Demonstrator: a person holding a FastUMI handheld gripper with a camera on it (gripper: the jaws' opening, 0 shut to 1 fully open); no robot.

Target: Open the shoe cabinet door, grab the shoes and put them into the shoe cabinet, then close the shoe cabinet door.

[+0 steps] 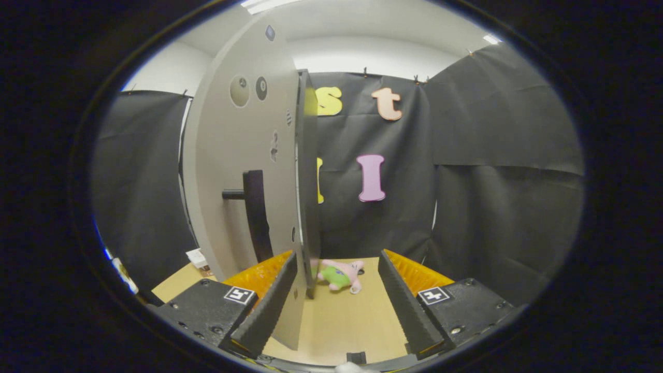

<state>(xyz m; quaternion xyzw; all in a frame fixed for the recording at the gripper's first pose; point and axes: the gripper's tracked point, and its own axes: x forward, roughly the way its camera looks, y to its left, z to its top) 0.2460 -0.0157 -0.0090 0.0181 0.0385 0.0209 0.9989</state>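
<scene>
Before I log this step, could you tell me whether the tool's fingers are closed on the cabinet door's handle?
No. The tool is open, and the dark handle sits on the door beyond its fingers, untouched.

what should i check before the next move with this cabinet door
1. Gripper jaws open, holding nothing: ok.
2. Jaws free of the door: not ok, its lower edge sits just inside the left one.
3. Door handle unobstructed: ok.
4. Door open wide enough: cannot tell.
5. Pink and green plush item lying on the wooden surface beyond the jaws: ok.
6. That item is the shoe: cannot tell.
</scene>
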